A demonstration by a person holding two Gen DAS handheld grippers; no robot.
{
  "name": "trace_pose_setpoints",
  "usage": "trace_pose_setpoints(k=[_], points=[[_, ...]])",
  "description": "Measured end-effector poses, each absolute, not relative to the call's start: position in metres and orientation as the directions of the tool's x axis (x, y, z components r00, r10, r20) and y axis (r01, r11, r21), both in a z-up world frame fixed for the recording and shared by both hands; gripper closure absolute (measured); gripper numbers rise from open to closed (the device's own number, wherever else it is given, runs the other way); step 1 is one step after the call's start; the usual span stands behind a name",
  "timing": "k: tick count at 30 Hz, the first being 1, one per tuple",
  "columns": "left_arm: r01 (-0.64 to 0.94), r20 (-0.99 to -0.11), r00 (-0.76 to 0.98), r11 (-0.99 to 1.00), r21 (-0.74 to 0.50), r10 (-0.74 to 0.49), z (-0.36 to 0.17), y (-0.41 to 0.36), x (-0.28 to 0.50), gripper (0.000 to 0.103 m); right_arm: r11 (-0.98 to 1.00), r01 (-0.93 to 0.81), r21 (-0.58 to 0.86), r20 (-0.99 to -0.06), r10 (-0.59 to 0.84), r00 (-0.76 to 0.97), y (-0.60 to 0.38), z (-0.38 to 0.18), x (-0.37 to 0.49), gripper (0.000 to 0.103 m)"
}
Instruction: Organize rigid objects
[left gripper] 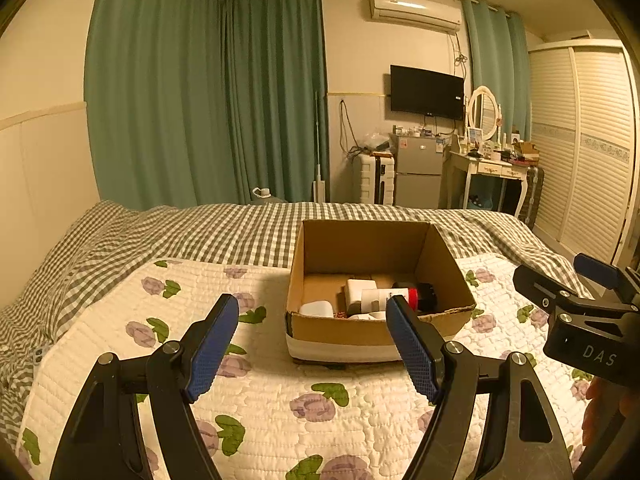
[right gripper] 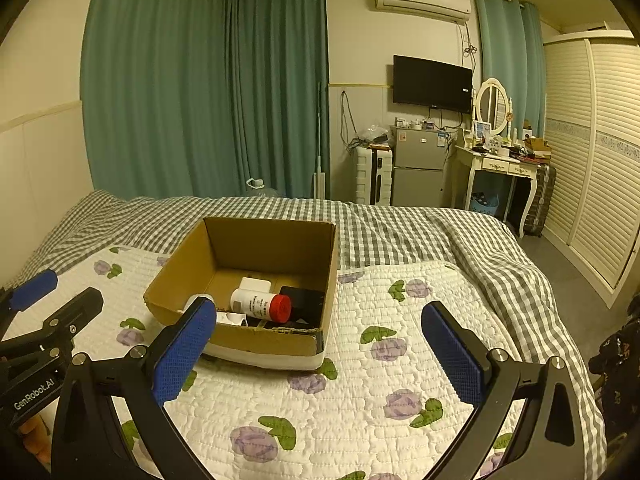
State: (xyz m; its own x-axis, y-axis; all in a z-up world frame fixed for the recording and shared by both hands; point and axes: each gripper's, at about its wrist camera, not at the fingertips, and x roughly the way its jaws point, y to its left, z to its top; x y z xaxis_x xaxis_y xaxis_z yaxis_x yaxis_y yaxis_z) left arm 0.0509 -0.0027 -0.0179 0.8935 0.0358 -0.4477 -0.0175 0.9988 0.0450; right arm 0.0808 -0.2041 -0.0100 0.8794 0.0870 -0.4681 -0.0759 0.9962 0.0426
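An open cardboard box (left gripper: 360, 330) (right gripper: 276, 342) sits on the flowered quilt in the middle of the bed. Inside it lie a white bottle with a red cap (right gripper: 260, 304) (left gripper: 390, 295), a white boxy item (right gripper: 256, 283) (left gripper: 360, 288), a black item (right gripper: 302, 300) (left gripper: 427, 294) and a white rounded item (left gripper: 316, 308). My left gripper (left gripper: 312, 344) is open and empty, just in front of the box. My right gripper (right gripper: 320, 350) is open and empty, in front of the box's near right corner. Each gripper shows at the edge of the other's view.
The flowered quilt (right gripper: 360, 400) lies over a grey checked bedspread (right gripper: 400, 228). Green curtains (left gripper: 200, 100) hang behind the bed. A small fridge (right gripper: 418, 168), a white suitcase (right gripper: 374, 176), a dressing table (right gripper: 500, 164) and a wardrobe (right gripper: 592, 140) stand at the far right.
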Motion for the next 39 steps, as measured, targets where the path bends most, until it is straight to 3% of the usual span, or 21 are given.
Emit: trace_pose_setpoints(k=[39], points=[[-0.035,-0.457,0.888,0.999,0.041,0.05,-0.0227,0.0009,0.0541,0.024,0.996,-0.079,0.042,-0.478,0.09,0.874,-0.2053,-0.0184,0.0808,0.0]])
